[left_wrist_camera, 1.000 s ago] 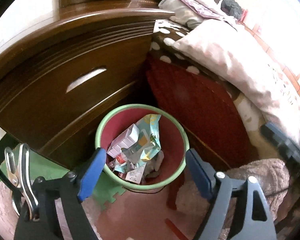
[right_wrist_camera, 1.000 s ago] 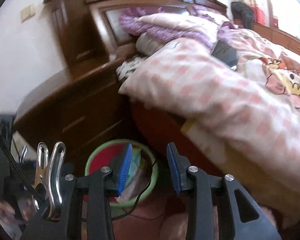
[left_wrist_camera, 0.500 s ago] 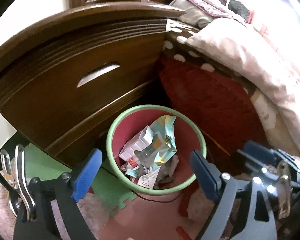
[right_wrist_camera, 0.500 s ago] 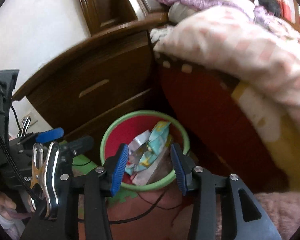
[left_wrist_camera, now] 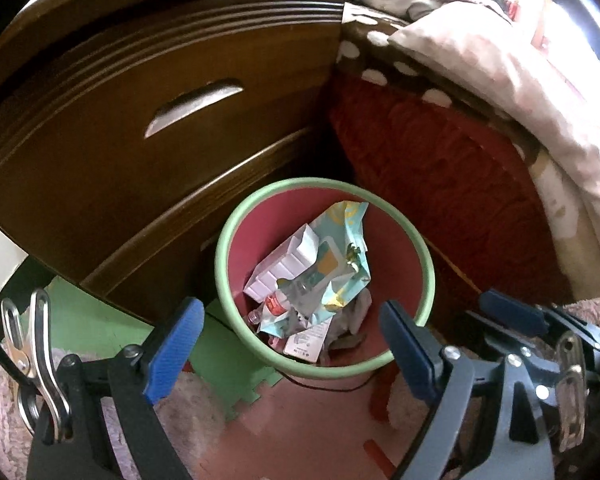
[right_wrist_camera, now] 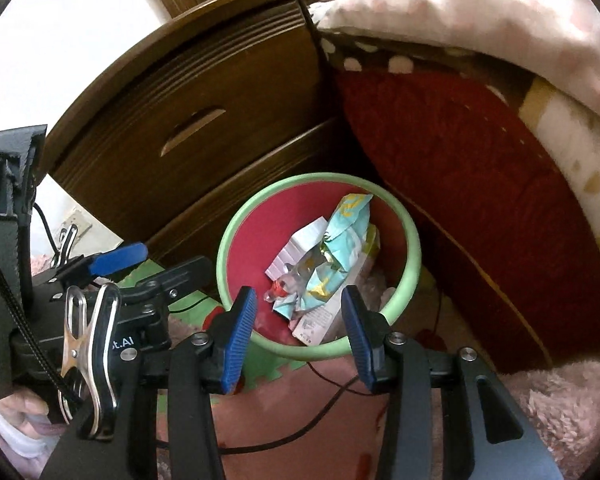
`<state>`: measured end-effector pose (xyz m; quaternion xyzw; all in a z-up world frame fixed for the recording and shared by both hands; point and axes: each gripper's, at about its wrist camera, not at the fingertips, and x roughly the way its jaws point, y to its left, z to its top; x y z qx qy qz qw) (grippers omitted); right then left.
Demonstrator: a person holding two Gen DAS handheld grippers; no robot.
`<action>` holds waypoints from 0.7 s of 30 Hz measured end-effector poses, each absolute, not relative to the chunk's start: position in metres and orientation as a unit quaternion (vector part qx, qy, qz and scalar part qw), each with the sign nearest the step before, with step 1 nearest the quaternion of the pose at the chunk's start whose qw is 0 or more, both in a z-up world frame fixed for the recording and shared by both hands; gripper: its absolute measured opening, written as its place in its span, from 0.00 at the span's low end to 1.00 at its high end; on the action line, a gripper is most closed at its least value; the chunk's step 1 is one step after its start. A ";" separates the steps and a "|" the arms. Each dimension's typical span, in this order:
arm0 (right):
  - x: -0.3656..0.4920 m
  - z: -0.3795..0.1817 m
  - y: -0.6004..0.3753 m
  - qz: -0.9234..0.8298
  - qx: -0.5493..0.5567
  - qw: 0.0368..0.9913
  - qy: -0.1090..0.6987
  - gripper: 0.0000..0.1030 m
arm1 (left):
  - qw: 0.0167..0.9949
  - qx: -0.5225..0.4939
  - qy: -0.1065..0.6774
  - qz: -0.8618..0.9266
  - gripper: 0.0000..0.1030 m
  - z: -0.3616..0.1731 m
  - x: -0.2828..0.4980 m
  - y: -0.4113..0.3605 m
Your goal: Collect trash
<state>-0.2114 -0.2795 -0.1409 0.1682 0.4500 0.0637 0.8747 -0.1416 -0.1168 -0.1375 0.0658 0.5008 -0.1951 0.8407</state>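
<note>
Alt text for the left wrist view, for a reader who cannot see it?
A green-rimmed red bin holding crumpled wrappers and a small box sits between a dark wooden drawer unit and a bed. The open left tool hangs above its near rim.

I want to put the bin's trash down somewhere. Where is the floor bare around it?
Bare: the pink floor mat in front of the bin, and the green mat beside the wooden drawers. Crowded: bin wedged between drawers and red bed side; black cable crosses the mat.

Dark wooden nightstand (left_wrist_camera: 148,92) with recessed drawer handle (left_wrist_camera: 194,106) stands left. Red cushion (right_wrist_camera: 472,184) leans beside it, under a brown dotted sheet (left_wrist_camera: 384,60) and pink quilt (left_wrist_camera: 500,60). Green foam mat (left_wrist_camera: 224,344), black cable (right_wrist_camera: 324,400), pink fluffy rug (right_wrist_camera: 556,396) on floor.
</note>
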 end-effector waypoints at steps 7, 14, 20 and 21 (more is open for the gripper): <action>-0.212 -0.141 -0.281 0.062 0.177 0.873 0.451 0.44 | 0.837 0.063 0.508 -0.193 0.89 -0.140 -0.139 -0.117; -0.212 -0.142 -0.282 0.058 0.184 0.871 0.452 0.44 | 0.835 0.066 0.512 -0.191 0.89 -0.141 -0.139 -0.119; -0.212 -0.142 -0.284 0.058 0.186 0.870 0.454 0.44 | 0.835 0.065 0.513 -0.190 0.89 -0.142 -0.139 -0.119; -0.212 -0.142 -0.284 0.058 0.186 0.870 0.454 0.44 | 0.835 0.066 0.513 -0.189 0.89 -0.142 -0.139 -0.119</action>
